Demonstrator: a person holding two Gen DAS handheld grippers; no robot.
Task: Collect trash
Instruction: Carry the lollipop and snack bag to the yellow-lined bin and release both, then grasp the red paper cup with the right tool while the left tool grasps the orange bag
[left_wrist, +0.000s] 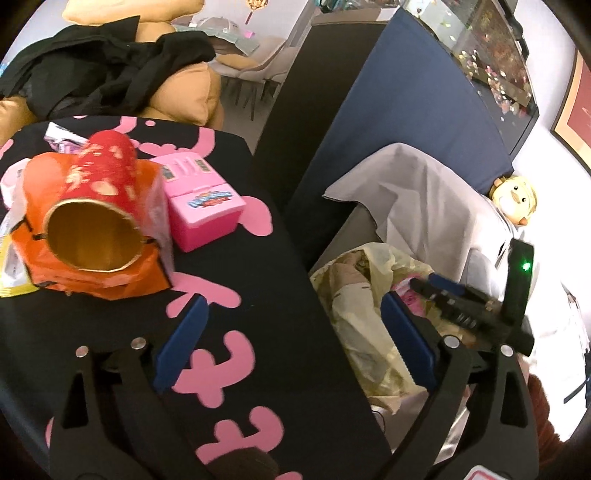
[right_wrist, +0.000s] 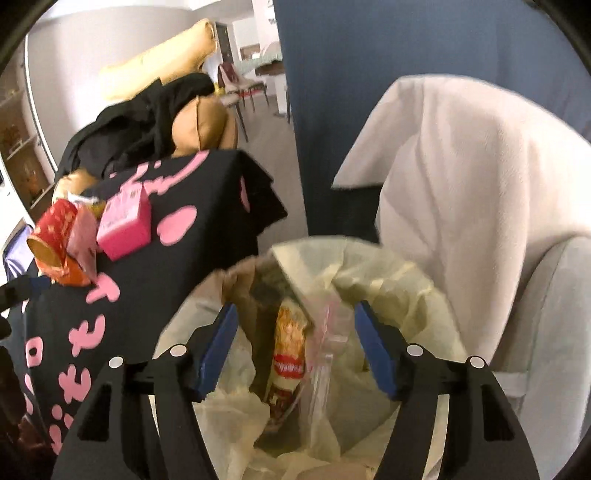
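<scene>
A pale yellow trash bag (right_wrist: 388, 288) stands open beside the table, and my right gripper (right_wrist: 295, 332) hangs open right over its mouth. Down inside the bag, between the fingers but touching neither, lie a printed snack wrapper (right_wrist: 290, 354) and a clear plastic bag (right_wrist: 327, 347). My left gripper (left_wrist: 295, 328) is open and empty above the table's right edge, with the trash bag (left_wrist: 351, 295) at its right finger. On the table's left side a red paper cup (left_wrist: 96, 199) lies on its side on an orange wrapper (left_wrist: 96, 273). A pink box (left_wrist: 201, 199) sits beside them.
The table wears a black cloth with pink letters (left_wrist: 258, 280). A white towel (right_wrist: 461, 184) drapes a grey seat behind the bag. A blue panel (left_wrist: 406, 110) stands beyond it. Black clothes on tan cushions (left_wrist: 110, 74) lie behind the table. More wrappers (left_wrist: 62, 138) peek from behind the cup.
</scene>
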